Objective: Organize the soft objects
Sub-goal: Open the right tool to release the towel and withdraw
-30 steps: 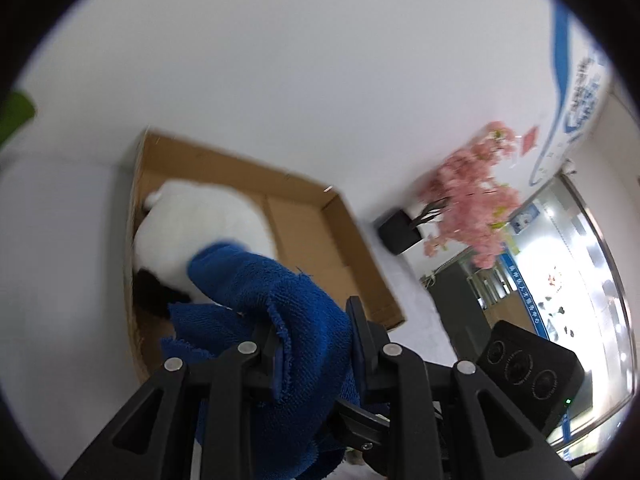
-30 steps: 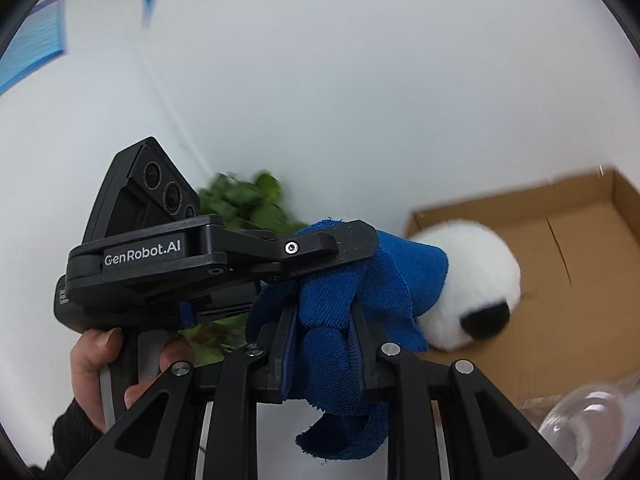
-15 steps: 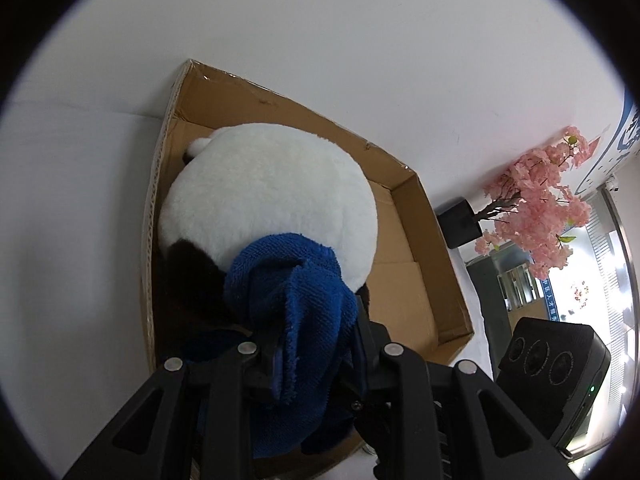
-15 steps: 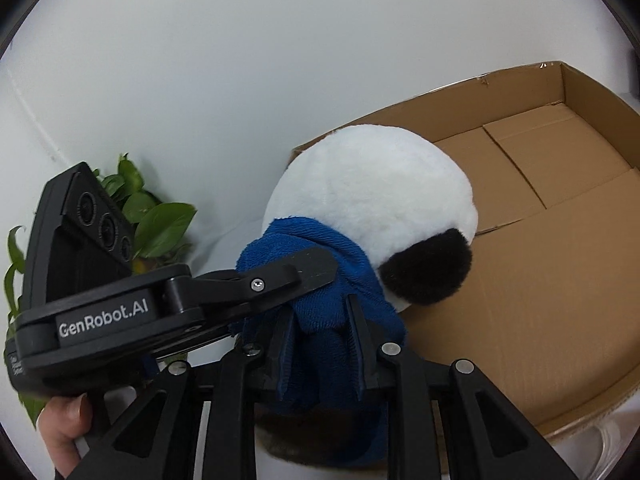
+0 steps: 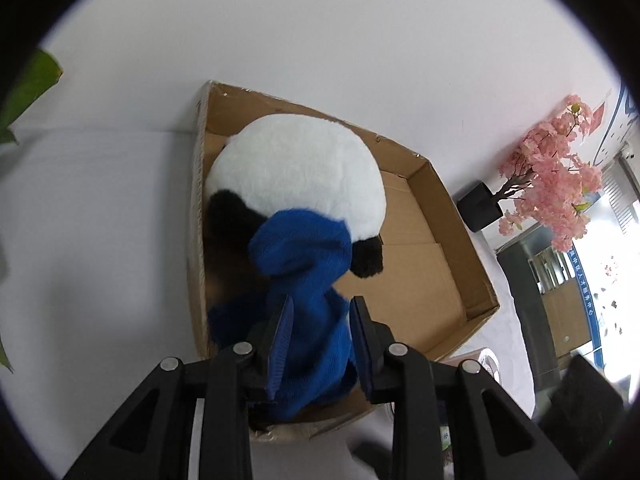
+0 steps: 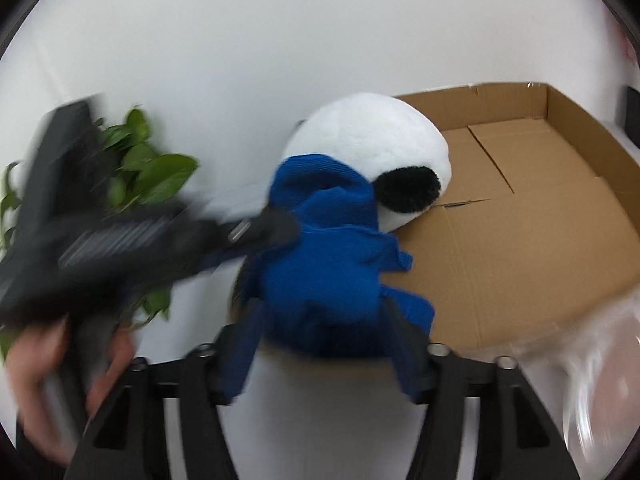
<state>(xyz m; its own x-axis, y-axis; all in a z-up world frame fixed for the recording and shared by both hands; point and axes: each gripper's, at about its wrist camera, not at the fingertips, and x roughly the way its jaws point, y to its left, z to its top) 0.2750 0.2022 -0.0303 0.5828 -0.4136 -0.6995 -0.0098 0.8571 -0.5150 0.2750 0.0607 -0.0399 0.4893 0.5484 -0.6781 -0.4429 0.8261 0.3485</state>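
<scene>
A blue towel (image 5: 304, 280) lies in the near left corner of an open cardboard box (image 5: 436, 264), draped against a white and black plush panda (image 5: 296, 172). My left gripper (image 5: 322, 320) straddles the towel with its jaws spread apart. In the right wrist view the towel (image 6: 332, 264) rests against the panda (image 6: 372, 140) inside the box (image 6: 540, 240). My right gripper (image 6: 320, 320) is open wide around the towel's near end. The left gripper's body (image 6: 120, 240) shows blurred at the left there.
A green leafy plant (image 6: 148, 168) stands left of the box. A pink blossom tree in a black pot (image 5: 552, 184) stands to the right. A clear plastic item (image 6: 600, 380) lies at the near right. White table and wall surround the box.
Both grippers lowered the towel into the box against the panda, then opened their jaws and let go of it. The left gripper is moving, blurred in the right view.
</scene>
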